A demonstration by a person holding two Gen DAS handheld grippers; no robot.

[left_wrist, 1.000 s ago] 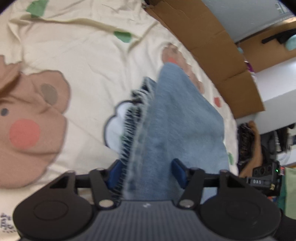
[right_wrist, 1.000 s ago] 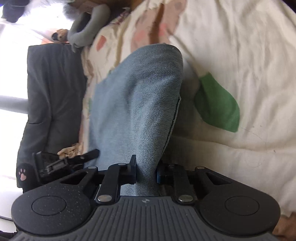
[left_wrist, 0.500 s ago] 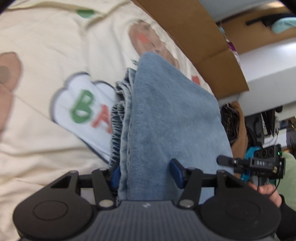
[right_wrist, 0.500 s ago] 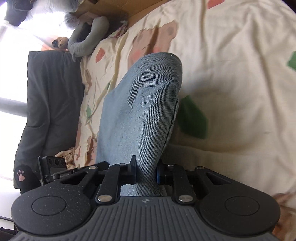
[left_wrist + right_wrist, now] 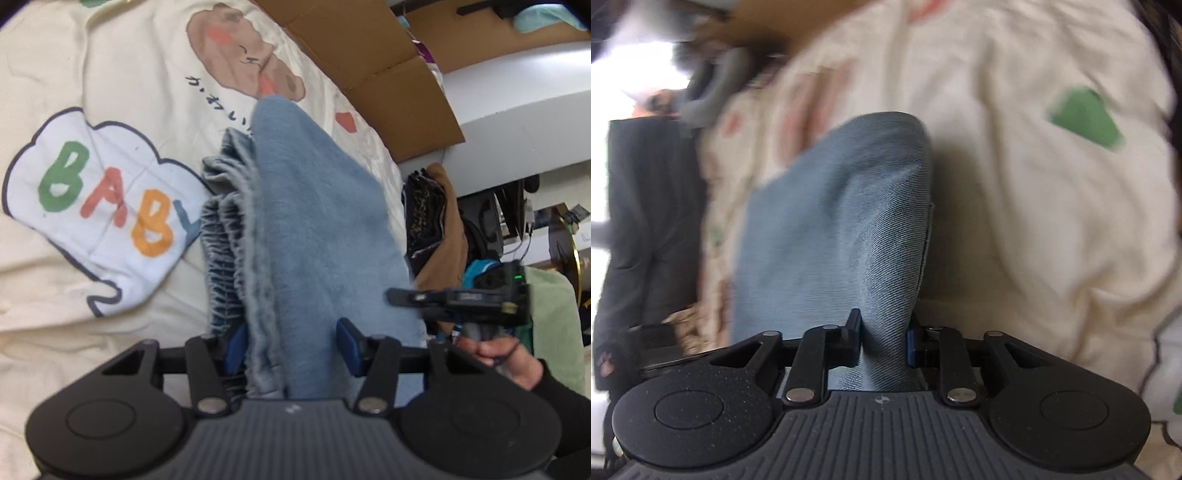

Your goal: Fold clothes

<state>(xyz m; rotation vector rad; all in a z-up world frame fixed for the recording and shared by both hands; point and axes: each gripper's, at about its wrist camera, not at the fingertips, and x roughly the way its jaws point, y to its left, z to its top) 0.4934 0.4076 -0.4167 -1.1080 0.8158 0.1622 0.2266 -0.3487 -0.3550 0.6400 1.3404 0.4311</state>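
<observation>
At frame centre over a cartoon-print bedspread (image 5: 110, 74), left tool (image 5: 291, 345) closing around folded blue denim garment (image 5: 314, 229), right tool (image 5: 882, 341) opening, denim between its pads.

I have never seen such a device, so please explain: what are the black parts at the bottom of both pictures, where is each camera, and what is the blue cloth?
No robot is here. A person holds a two-finger gripper in each hand, and each gripper carries a wide-angle camera looking forward along its fingers. The black parts are the grippers' own bodies.

One picture comes from the left gripper, the other from the right gripper. Both have the same light blue denim garment between their fingers; its gathered waistband shows in the left view. The left jaws are closing and the right jaws opening on the cloth.

Beneath lies a cream bedsheet with cartoon prints. In the left view, the person's right hand also appears, holding the other gripper.
</observation>
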